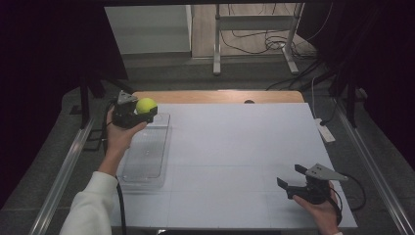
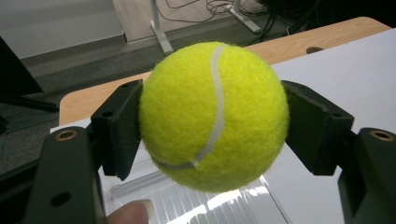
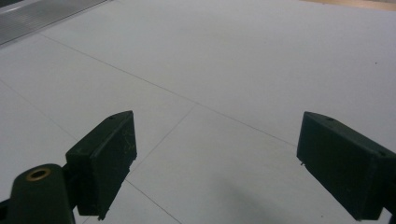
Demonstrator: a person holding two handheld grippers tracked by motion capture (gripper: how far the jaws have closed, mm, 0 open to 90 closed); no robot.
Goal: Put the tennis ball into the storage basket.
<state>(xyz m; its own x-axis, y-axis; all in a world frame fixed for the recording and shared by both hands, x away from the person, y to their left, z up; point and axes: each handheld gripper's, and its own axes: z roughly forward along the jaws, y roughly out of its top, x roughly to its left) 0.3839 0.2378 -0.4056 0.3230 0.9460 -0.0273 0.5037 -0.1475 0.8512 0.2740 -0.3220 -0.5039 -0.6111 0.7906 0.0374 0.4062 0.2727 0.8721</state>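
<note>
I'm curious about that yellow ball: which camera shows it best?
The left gripper view: the tennis ball sits close up, clamped between the left gripper's jaws, seam visible. The high view shows it small, above the clear bin.

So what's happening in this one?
A person works at a white table with a handheld gripper in each hand. The left gripper is clamped on a yellow tennis ball, one jaw on each side, and holds it above the far end of a clear plastic container at the table's left. The right gripper sits over the near right part of the table, jaws wide apart with nothing between them.
</note>
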